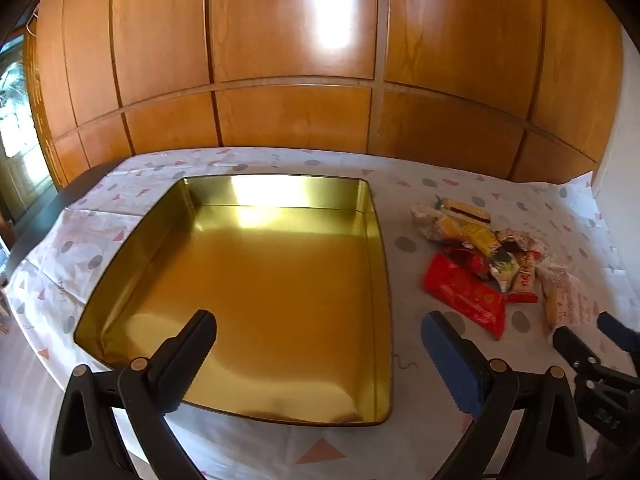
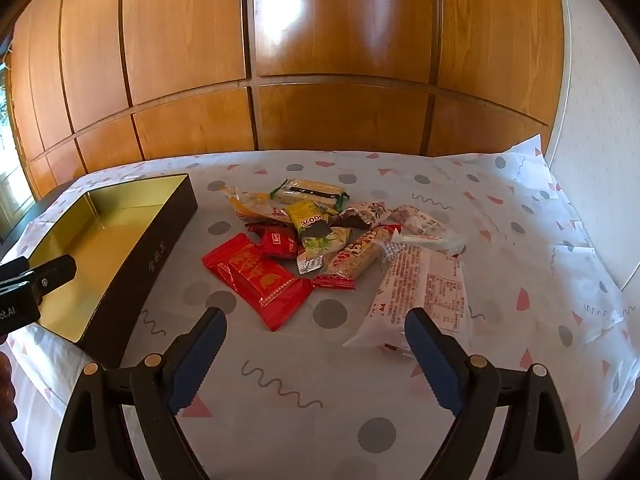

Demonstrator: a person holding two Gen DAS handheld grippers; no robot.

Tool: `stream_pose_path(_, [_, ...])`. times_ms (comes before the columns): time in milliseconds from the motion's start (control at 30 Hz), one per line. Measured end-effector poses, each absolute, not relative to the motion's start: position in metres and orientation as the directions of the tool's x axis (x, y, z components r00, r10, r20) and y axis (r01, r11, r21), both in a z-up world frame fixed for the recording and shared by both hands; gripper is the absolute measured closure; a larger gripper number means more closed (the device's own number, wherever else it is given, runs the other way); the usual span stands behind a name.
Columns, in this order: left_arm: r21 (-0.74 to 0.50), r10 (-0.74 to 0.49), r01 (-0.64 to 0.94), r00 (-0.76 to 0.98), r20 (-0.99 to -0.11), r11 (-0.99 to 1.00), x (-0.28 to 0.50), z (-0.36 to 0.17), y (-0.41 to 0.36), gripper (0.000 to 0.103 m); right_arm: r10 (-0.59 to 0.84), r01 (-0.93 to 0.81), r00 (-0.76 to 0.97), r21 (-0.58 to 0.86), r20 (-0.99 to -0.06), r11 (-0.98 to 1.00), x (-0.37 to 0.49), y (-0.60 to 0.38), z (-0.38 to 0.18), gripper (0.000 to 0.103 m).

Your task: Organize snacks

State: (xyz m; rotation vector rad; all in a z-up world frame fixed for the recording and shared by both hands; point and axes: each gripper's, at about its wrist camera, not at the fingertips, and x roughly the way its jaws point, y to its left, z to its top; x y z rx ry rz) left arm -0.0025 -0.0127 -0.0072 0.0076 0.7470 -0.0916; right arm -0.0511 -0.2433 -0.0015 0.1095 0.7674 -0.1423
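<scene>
Yellow snack packet (image 2: 311,222) reads "0000"; red packet (image 2: 279,242) illegible.

wall: glossy orange-brown wood panels (image 1: 296,40) ahead of me, dark grooves between | light: bright glare patch (image 1: 332,12) high on them | window (image 1: 12,120): daylight at far left | counter cloth (image 2: 500,216): white, grey dots, pink triangles | right: pale wall (image 2: 592,100)

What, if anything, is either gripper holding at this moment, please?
Nothing: the left gripper is open above the tin, the right gripper open before the snacks.
</scene>
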Motion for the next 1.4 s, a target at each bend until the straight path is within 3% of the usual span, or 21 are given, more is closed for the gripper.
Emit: stream_pose_path(1400, [0.020, -0.160, 0.240, 0.705, -0.691, 0.971, -0.010, -0.004, -0.055, 0.000, -0.099, 0.212, 0.719, 0.082, -0.688, 0.974, -0.067, -0.263, 0.002, 0.011])
